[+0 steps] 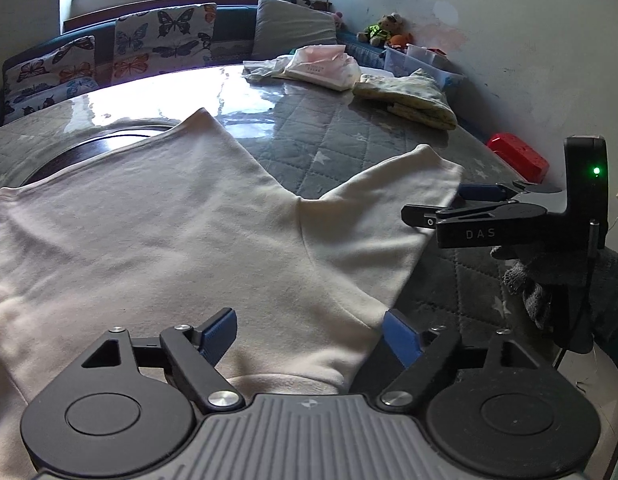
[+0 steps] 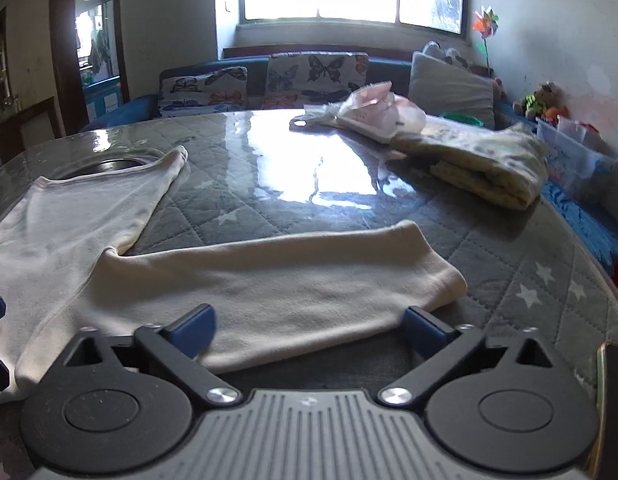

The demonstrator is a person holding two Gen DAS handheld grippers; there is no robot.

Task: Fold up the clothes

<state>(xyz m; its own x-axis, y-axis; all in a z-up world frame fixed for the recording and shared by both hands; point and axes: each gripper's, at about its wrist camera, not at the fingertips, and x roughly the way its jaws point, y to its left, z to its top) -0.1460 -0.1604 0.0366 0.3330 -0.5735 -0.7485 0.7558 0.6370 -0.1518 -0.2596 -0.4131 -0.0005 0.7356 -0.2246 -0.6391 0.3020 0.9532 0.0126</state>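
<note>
A cream long-sleeved top (image 1: 157,232) lies flat on the quilted grey table (image 1: 333,136). Its right sleeve (image 1: 385,216) stretches out to the right. My left gripper (image 1: 309,332) is open, low over the top near its shoulder, with blue pads (image 1: 219,334) on either side. My right gripper (image 1: 469,200) shows from the side at the sleeve's cuff. In the right wrist view the right gripper (image 2: 309,328) is open, its fingers (image 2: 193,330) spread over the sleeve (image 2: 277,284). The top's body (image 2: 61,224) lies to the left.
A folded yellowish garment (image 1: 409,98) and pink-white clothes (image 1: 321,66) lie at the table's far side. A red box (image 1: 517,158) sits off the right edge. Butterfly cushions (image 1: 109,60) and a grey pillow (image 1: 293,28) line a sofa behind. A round dark opening (image 1: 109,144) is in the table.
</note>
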